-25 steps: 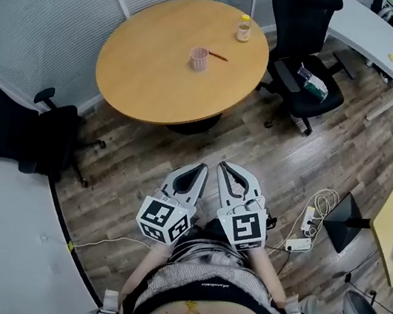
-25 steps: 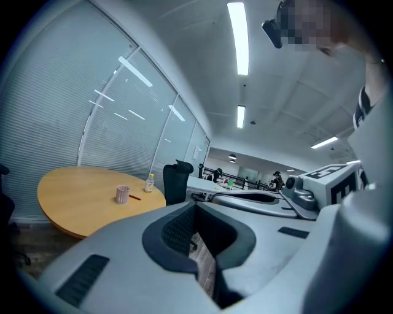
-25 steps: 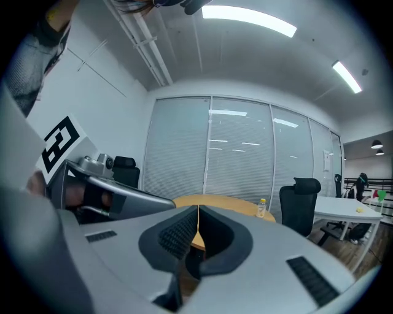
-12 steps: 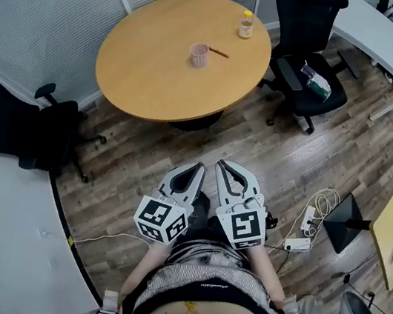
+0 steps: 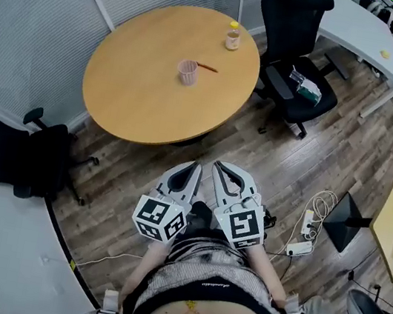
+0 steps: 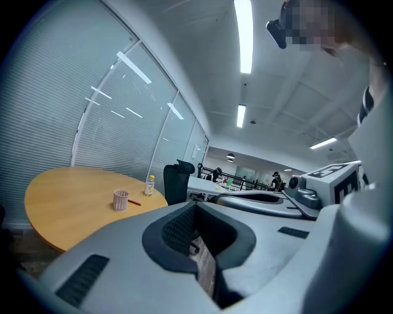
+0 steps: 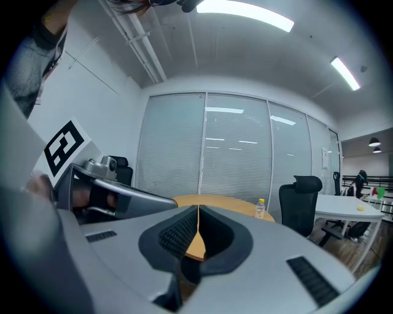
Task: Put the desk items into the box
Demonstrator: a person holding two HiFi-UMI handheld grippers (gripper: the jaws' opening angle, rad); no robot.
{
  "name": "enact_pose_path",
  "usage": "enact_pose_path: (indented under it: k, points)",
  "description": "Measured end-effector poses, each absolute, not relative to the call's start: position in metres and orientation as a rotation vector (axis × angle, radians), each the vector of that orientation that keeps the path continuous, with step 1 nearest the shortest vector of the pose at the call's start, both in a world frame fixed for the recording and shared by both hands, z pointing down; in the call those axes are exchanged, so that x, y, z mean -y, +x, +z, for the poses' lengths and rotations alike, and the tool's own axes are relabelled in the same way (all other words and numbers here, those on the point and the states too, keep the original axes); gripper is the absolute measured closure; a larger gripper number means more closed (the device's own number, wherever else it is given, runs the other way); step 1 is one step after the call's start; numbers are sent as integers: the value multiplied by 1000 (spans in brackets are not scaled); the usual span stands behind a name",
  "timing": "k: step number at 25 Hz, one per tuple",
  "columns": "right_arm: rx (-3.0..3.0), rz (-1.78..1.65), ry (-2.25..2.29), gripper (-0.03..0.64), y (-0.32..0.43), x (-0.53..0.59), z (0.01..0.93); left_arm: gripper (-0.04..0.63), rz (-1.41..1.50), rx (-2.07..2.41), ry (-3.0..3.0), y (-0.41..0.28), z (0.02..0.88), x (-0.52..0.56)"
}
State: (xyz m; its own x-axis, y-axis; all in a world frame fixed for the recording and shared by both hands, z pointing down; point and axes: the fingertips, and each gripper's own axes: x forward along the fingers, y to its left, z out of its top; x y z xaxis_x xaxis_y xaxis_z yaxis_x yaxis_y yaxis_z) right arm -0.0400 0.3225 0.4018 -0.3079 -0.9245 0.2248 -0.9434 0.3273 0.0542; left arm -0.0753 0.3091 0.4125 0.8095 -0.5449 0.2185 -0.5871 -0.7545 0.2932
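holding 2 grippers low in front of our torso, side by side, pointing toward 12 in the head view. left gripper (image 5: pixel 196 167): jaws shut tip to tip, nothing between them. right gripper (image 5: pixel 218 166): jaws pressed together too, empty.

desk items sit on the round wooden table (image 5: pixel 132 96), which lies at 11 from the grippers, well apart from them:
- pink cup (image 5: pixel 187 72), upright, at about 1 from the table centre
- red pen (image 5: pixel 208 67), lying flat at 2 of the cup, just beside it; we can't tell if they touch
- small bottle (image 5: pixel 233 37) with a yellow cap, upright near the table edge at 1, apart from cup and pen

around the table: black office chair (image 5: pixel 294 53) at 3 of the table, with something green and white on its seat; second black chair (image 5: pixel 8 157) at 8. white desk (image 5: pixel 362 31) at 1 of the grippers. power strip (image 5: pixel 297 246) with cables on the wood floor at 3 of the right gripper.
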Motion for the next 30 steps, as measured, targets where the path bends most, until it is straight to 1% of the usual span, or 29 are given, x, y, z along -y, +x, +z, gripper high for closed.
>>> enact_pose_path:
  k: [15, 30]
  points:
    - [2335, 130, 1715, 594, -56, -225, 407, 598, 169, 785, 2649, -89, 419, -215]
    - [2321, 127, 1751, 594, -79, -187, 413, 598, 165, 736, 2643, -111, 427, -181]
